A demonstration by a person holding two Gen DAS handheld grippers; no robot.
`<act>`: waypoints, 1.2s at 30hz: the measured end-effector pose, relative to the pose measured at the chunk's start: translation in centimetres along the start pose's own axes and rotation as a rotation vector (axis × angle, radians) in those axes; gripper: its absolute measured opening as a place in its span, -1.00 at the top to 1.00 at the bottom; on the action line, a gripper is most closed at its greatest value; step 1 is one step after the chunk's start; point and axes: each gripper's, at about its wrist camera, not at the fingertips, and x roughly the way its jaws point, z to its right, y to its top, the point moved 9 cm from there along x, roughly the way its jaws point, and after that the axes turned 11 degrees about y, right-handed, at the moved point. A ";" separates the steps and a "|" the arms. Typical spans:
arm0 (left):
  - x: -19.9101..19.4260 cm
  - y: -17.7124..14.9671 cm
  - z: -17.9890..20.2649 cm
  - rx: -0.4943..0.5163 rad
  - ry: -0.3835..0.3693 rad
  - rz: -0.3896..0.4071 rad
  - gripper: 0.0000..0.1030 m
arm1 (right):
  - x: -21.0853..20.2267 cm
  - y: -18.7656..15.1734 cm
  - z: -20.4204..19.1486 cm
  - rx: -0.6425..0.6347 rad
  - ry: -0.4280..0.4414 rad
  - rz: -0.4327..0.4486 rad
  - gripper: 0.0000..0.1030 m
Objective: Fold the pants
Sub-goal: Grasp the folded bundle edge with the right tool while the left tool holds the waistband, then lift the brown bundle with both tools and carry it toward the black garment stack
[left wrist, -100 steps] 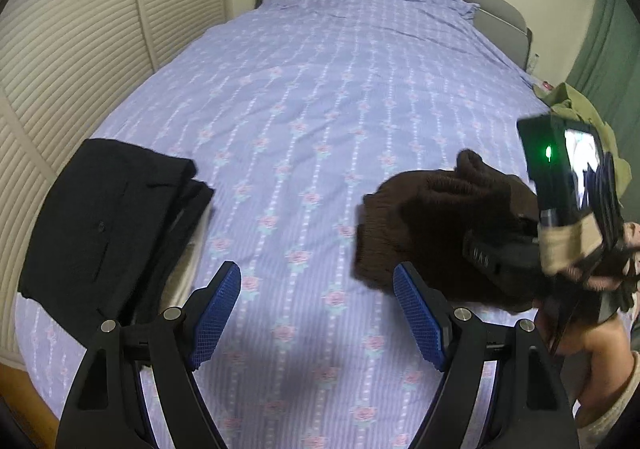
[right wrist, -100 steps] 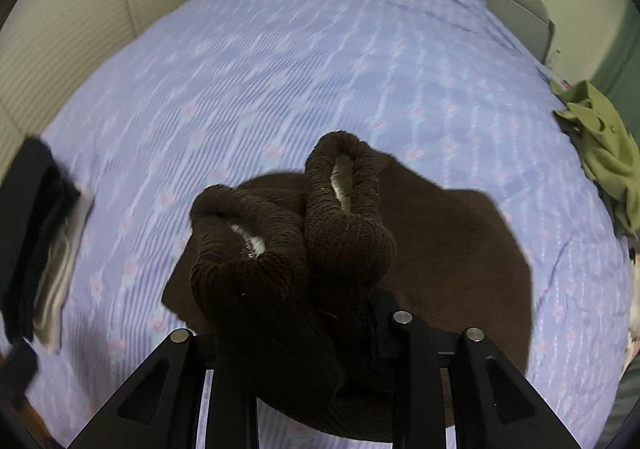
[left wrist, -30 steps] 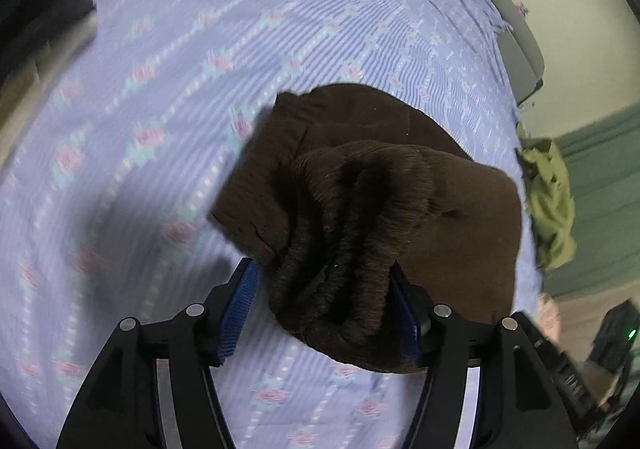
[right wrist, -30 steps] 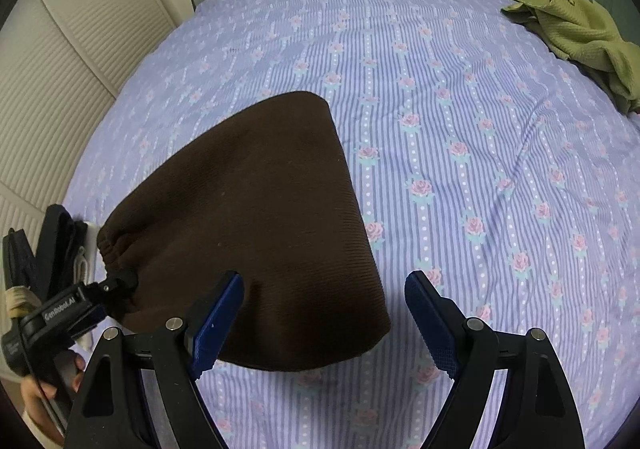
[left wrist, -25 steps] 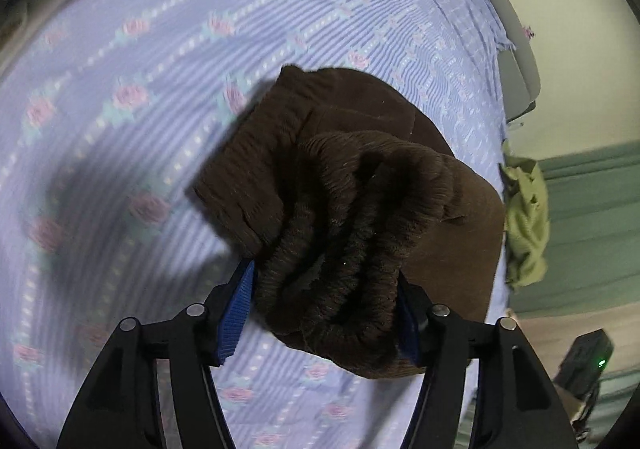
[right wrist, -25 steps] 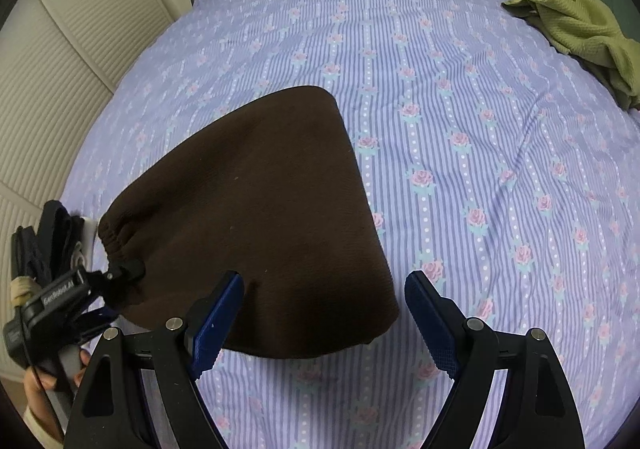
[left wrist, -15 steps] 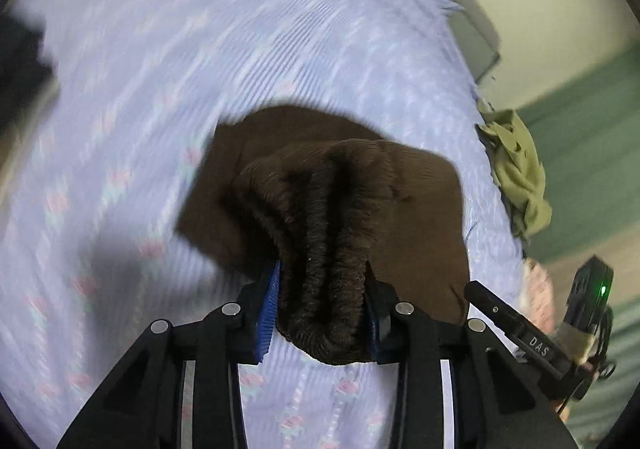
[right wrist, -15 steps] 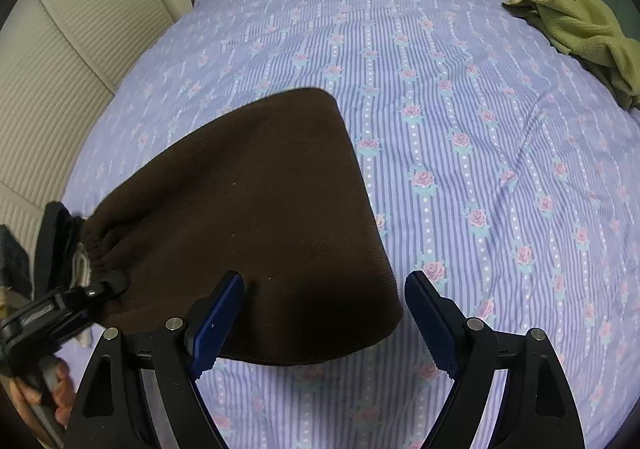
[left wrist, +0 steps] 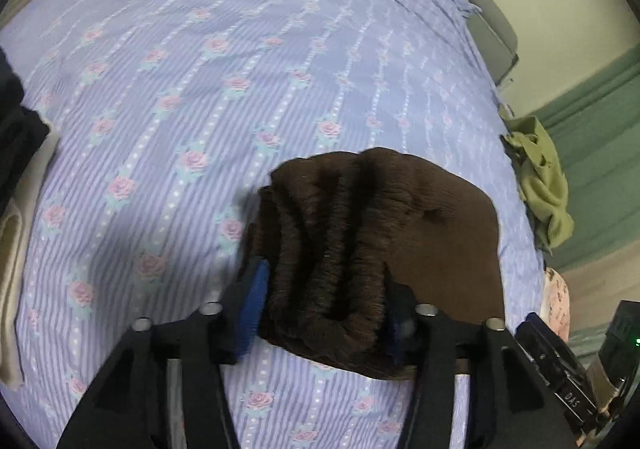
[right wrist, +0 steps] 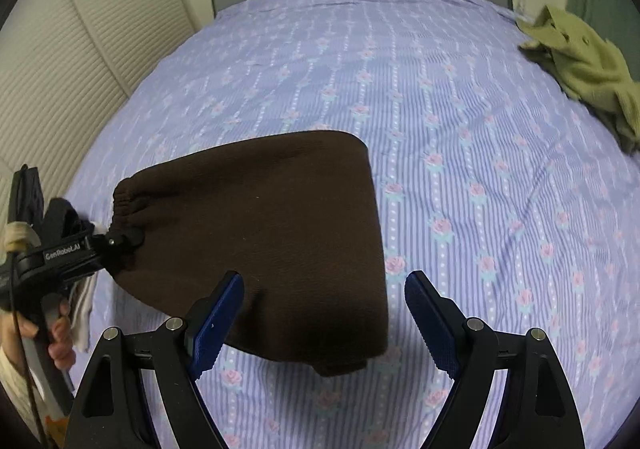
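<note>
Right wrist view: left gripper (right wrist: pixel 120 245) at far left, held by a hand (right wrist: pixel 60 337), jaws opening with the gathered waistband of the brown pants (right wrist: pixel 272 233) between them. Pants lie folded on the striped floral bedsheet (right wrist: pixel 460 129), long axis running from waistband at lower left up to the fold at upper right. Right gripper (right wrist: pixel 324 321) hovers over the near edge, blue pads wide apart, holding nothing. Olive garment (right wrist: pixel 584 65) well apart at right edge. Left wrist view: dark clothing (left wrist: pixel 16 129) at left edge, bunched pants (left wrist: pixel 340 249) between the left gripper (left wrist: pixel 324 313) pads, olive garment (left wrist: pixel 540 177) at right.
</note>
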 end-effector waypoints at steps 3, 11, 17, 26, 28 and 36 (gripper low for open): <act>0.3 -0.5 -0.5 0.012 0.051 -0.007 -0.45 | 0.1 0.4 0.2 0.006 -0.007 0.019 -0.63; -0.9 -1.6 -0.6 -0.044 0.011 -0.006 -0.60 | 1.6 0.4 2.4 0.070 0.008 0.011 -0.63; 1.7 -2.6 -2.0 -0.145 -0.041 -0.072 -0.69 | 4.2 0.0 2.8 0.059 0.035 -0.038 -0.63; 4.5 -3.7 -3.0 -0.241 -0.153 -0.103 -0.81 | 8.5 -1.2 2.8 0.100 0.099 -0.092 -0.63; 5.0 -3.8 -2.9 -0.271 -0.180 -0.106 -0.82 | 9.2 -1.4 3.0 0.106 0.103 -0.094 -0.66; 6.2 -3.5 -2.3 -0.289 -0.229 -0.069 -0.74 | 11.9 -2.3 4.6 0.216 0.169 -0.095 -0.86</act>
